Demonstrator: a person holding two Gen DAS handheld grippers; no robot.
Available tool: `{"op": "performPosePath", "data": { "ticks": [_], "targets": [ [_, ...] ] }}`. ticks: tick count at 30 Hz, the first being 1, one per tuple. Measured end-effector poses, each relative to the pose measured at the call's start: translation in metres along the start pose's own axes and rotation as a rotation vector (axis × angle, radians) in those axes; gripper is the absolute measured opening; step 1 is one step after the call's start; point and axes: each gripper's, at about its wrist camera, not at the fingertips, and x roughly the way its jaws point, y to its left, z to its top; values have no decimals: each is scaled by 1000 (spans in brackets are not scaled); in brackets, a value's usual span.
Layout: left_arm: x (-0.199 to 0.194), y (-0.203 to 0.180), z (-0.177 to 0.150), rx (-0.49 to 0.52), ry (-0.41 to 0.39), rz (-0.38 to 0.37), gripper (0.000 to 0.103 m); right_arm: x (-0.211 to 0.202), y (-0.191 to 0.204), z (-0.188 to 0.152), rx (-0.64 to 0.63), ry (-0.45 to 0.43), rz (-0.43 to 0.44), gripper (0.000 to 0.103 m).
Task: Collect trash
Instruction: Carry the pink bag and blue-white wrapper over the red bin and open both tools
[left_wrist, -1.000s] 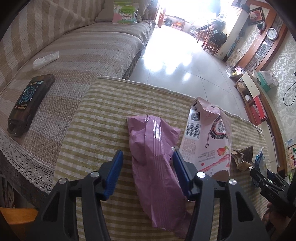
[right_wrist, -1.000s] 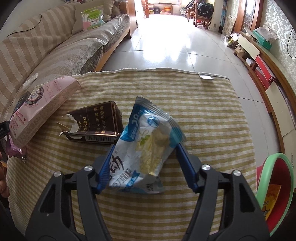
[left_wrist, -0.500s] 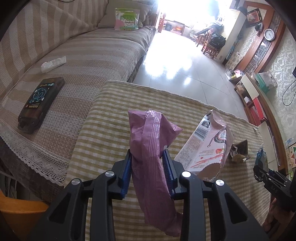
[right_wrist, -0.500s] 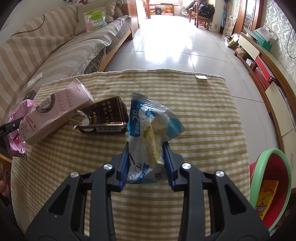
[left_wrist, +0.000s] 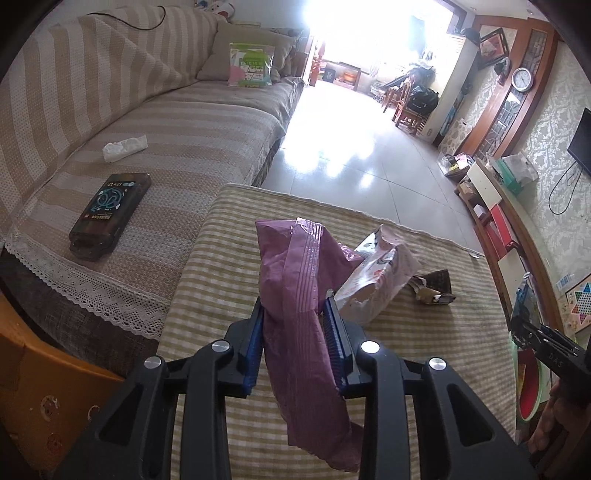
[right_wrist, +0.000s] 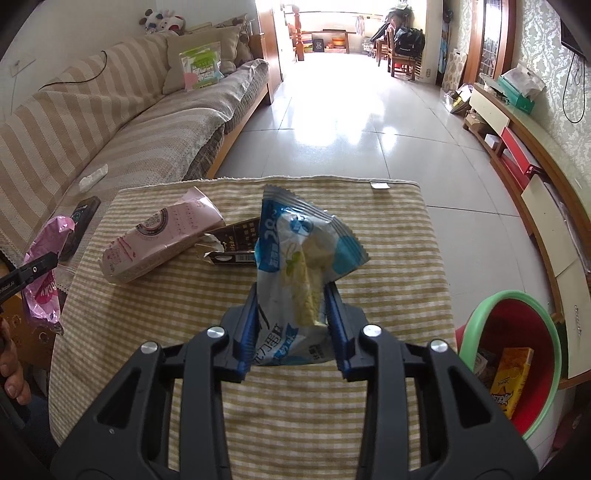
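Between the left hand-held gripper (left_wrist: 295, 334) pads: crinkled purple plastic wrapper (left_wrist: 299, 306), faintly glossy. Beneath: coarse woven checked cloth on worktop (left_wrist: 229, 236). Ahead: glossy floor tiles (right_wrist: 354, 122). Right: smooth plastic bin (right_wrist: 517, 306).

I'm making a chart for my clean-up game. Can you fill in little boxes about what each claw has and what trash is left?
left claw: shut on purple wrapper
right claw: shut on blue snack bag
left on table: pink carton, brown carton
bin: red with green rim, right of the table, trash already inside
on sofa: dark box, white tissue
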Motion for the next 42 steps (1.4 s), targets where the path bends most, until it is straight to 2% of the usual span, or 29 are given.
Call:
{"op": "performPosePath", "data": {
  "ticks": [9,15,21,31,42],
  "targets": [
    [-50,-30,-8,69,-59,-29,28,-51,-5,-15,0,-33,-9,34],
    [-70,-62,-28,127,-51,-74,28,-83,-15,-25,19,-60,-12,34],
    [-77,-92,-42,166,-36,-110,28,-106,-30,-35,40,-80,-18,34],
    [-82,-150,-47,252,-28,-168,28,-120,-68,-46,104,-94,-35,34],
    [-75,-220,-50,345,-14,-221,28,-140,-134,-57,194,-118,-91,34]
  ]
}}
